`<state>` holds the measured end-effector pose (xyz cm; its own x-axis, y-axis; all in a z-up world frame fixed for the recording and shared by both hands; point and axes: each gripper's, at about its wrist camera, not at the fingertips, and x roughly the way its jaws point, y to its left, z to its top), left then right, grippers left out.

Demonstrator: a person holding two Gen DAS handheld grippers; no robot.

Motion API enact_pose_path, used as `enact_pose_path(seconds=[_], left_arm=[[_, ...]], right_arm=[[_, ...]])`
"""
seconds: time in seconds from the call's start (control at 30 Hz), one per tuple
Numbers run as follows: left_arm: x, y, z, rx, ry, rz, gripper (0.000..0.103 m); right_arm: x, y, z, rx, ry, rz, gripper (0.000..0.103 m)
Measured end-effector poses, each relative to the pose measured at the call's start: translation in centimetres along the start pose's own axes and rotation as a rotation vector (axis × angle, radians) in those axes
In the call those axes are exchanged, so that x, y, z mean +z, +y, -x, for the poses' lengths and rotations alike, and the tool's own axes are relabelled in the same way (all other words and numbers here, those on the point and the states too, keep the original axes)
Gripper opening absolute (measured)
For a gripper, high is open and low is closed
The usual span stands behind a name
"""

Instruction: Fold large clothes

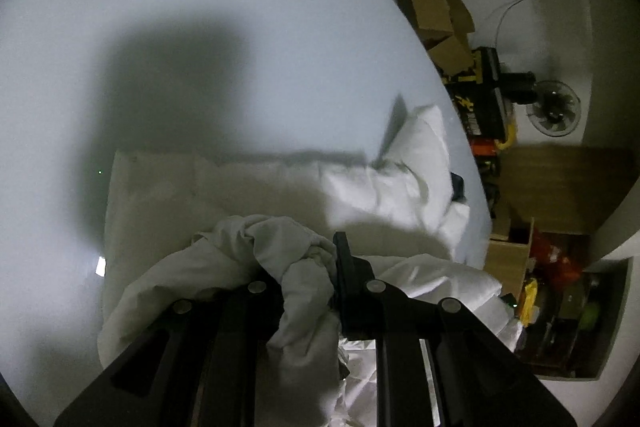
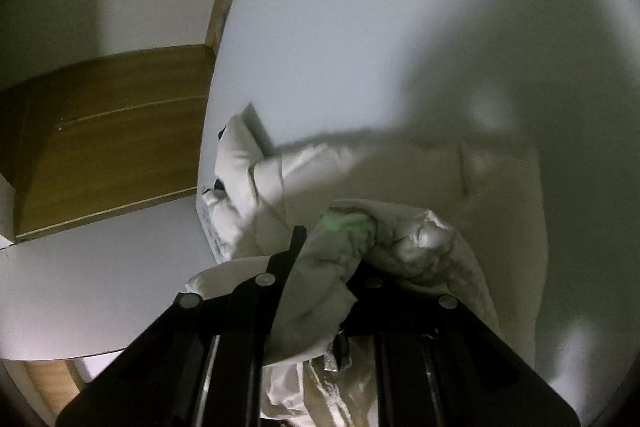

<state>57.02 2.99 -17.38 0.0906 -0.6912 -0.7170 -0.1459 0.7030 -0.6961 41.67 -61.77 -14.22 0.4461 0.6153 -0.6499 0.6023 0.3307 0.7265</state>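
The left gripper (image 1: 308, 267) is clamping a bunched fold of the white garment (image 1: 248, 187), its fingers closed tight with cloth bulging between and over them. The right gripper (image 2: 332, 259) is likewise pinching a gathered wad of the same garment (image 2: 420, 179). The rest of the garment is lying spread on the white table (image 1: 240, 47) just ahead of both grippers, one crumpled end resting near the table edge (image 2: 208, 131).
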Motion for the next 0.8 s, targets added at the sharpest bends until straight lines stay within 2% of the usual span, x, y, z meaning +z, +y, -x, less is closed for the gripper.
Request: enact_pose_path(seconds=[0.17, 0.23, 0.27, 0.3, 0.33, 0.37, 0.4, 0.43, 0.53, 0.6, 0.67, 0.7, 0.77, 0.8], left_arm=[[0.6, 0.2, -1.6, -0.008, 0.010, 0.005, 0.019], [0.8, 0.0, -1.6, -0.019, 0.021, -0.006, 0.019], [0.7, -0.2, -1.2, -0.049, 0.017, -0.009, 0.024], [0.5, -0.2, -0.5, -0.088, 0.005, -0.006, 0.037], [0.6, -0.4, 0.0, -0.132, -0.005, 0.002, 0.049], [0.4, -0.7, 0.8, -0.184, -0.017, 0.011, 0.081], [0.2, -1.0, 2.1, -0.241, -0.037, 0.018, 0.102], [-0.1, -1.5, 3.9, -0.267, -0.091, 0.011, 0.103], [-1.5, -3.1, 10.3, -0.240, -0.291, -0.071, 0.103], [-3.5, -4.1, 13.8, -0.157, -0.439, -0.133, 0.103], [-6.7, -5.6, 16.0, -0.005, -0.591, -0.199, 0.103], [-8.8, -7.0, 16.0, 0.101, -0.658, -0.249, 0.103], [-11.6, -8.8, 15.0, 0.210, -0.716, -0.299, 0.103], [-13.5, -10.4, 13.1, 0.278, -0.740, -0.334, 0.103]], right_arm=[[0.4, -0.9, -1.3, 0.004, 0.015, -0.019, 0.015], [0.1, -1.0, -0.7, 0.051, -0.001, -0.028, 0.023], [-0.1, -1.0, -0.1, 0.108, -0.024, -0.042, 0.037], [-0.1, -1.2, 0.5, 0.188, -0.057, -0.065, 0.064], [-0.4, -1.2, 1.2, 0.267, -0.088, -0.087, 0.077], [-0.7, -1.1, 2.1, 0.332, -0.113, -0.108, 0.092], [-1.0, -1.0, 3.1, 0.373, -0.131, -0.121, 0.097], [-1.6, -0.4, 4.5, 0.394, -0.154, -0.109, 0.097], [-4.4, 2.0, 8.7, 0.368, -0.260, 0.023, 0.097], [-7.0, 3.7, 11.3, 0.372, -0.335, 0.127, 0.097], [-10.4, 5.9, 13.2, 0.340, -0.400, 0.255, 0.097], [-12.6, 7.6, 13.5, 0.275, -0.435, 0.342, 0.097], [-15.6, 10.0, 12.4, 0.148, -0.468, 0.453, 0.097], [-17.6, 11.8, 10.5, -0.002, -0.496, 0.525, 0.097]])
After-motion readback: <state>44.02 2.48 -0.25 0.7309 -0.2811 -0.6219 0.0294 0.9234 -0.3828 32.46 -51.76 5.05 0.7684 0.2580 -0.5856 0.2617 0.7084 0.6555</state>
